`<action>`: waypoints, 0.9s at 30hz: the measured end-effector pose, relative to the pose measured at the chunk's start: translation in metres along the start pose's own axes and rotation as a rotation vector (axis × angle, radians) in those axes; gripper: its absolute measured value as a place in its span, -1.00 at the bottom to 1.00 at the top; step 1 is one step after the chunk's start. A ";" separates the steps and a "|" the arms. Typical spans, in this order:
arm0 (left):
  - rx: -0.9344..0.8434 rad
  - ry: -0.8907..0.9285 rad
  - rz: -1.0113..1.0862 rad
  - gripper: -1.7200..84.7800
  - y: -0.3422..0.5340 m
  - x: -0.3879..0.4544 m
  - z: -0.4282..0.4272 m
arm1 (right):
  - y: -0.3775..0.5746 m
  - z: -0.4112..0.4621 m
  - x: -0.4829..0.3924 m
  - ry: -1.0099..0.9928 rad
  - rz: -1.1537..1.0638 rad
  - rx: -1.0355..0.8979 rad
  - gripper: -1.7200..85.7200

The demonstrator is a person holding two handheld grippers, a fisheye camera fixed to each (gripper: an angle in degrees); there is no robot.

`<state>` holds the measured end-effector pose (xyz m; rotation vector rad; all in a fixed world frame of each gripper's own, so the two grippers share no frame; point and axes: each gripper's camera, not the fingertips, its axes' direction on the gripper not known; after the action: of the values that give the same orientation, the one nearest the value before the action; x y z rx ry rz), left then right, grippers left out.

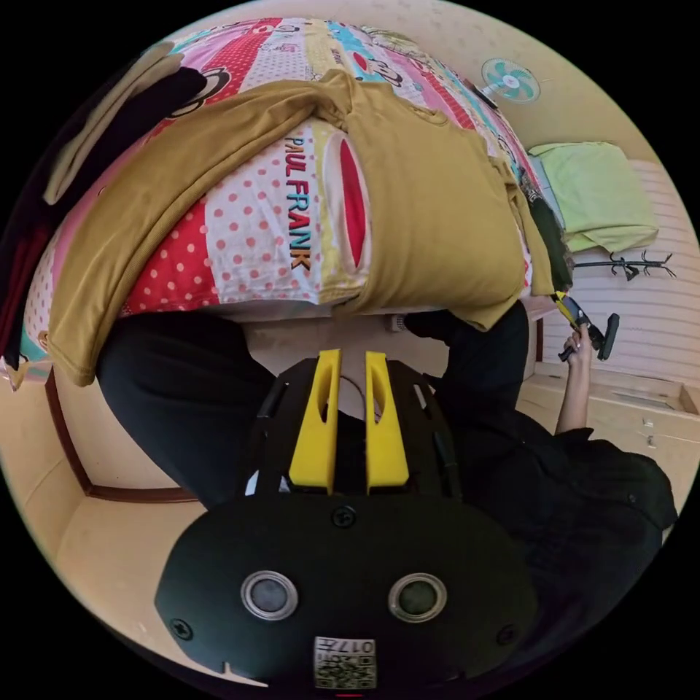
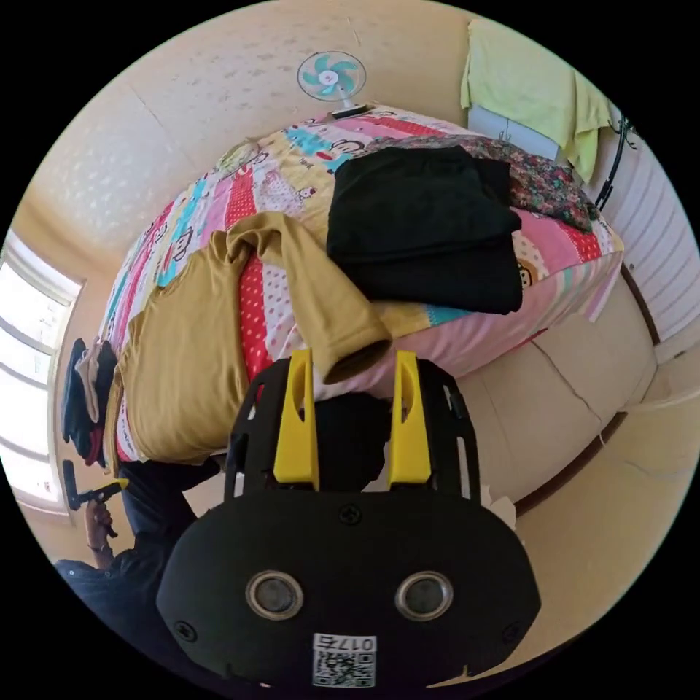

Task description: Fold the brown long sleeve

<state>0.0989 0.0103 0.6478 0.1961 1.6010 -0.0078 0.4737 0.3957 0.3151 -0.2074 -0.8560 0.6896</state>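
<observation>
Around me I see pale cream walls with a teal fan [image 2: 332,75] mounted high, a bright window [image 2: 33,364] at one side, a bed [image 2: 561,248] under a patchwork cartoon cover, a lime-green cloth [image 1: 594,193] hung up and a light wooden floor [image 2: 620,503].

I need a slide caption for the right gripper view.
Open right gripper near brown long sleeve's cuff on patterned bed.
</observation>
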 end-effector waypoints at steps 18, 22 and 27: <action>0.003 0.145 -0.041 -0.80 0.025 0.019 -0.069 | -0.145 -0.147 0.278 -0.323 0.498 0.262 -0.76; 0.039 0.120 -0.061 -0.78 0.028 0.025 -0.087 | -0.104 -0.113 0.280 -0.410 0.529 0.276 -0.68; 0.064 0.166 -0.105 -0.75 0.021 0.016 -0.125 | -0.060 -0.070 0.293 -0.517 0.691 0.422 -0.67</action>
<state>-0.0224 0.0489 0.6398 0.1655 1.7765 -0.1270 0.6885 0.5423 0.4783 0.0737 -1.1110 1.5985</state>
